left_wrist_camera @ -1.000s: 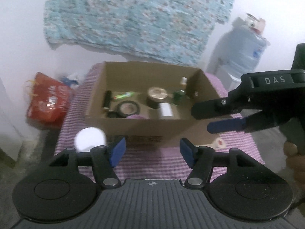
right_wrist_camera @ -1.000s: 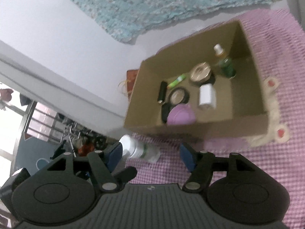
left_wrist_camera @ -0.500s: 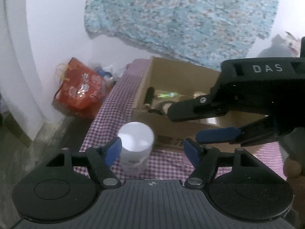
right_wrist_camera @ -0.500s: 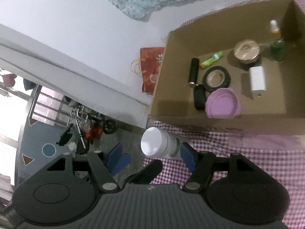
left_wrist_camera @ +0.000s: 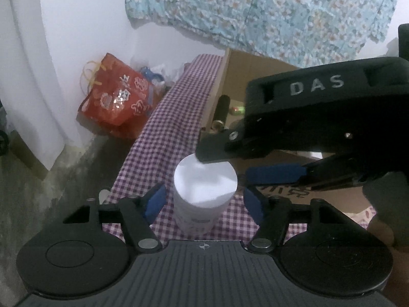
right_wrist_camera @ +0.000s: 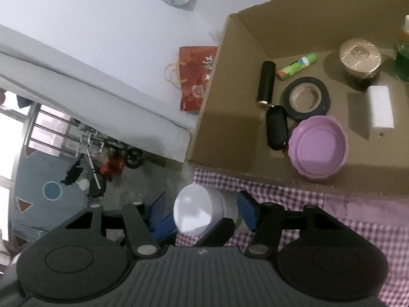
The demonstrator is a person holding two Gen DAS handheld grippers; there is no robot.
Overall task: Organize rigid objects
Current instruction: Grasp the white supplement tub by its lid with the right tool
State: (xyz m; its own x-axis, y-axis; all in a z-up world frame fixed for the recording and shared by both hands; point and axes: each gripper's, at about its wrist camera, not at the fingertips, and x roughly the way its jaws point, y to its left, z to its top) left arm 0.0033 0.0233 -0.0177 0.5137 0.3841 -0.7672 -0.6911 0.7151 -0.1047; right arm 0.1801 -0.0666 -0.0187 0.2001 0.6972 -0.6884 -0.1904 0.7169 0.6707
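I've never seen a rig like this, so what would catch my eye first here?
A white jar stands on the checked cloth with both grippers, left and right, closing around it from two sides. Behind it, an open cardboard box holds a purple lid, a tape roll and other small items.

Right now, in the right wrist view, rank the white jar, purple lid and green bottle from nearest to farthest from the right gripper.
1. white jar, between the closing right gripper fingers.
2. purple lid, in the box's near part.
3. green bottle, far right inside the box.
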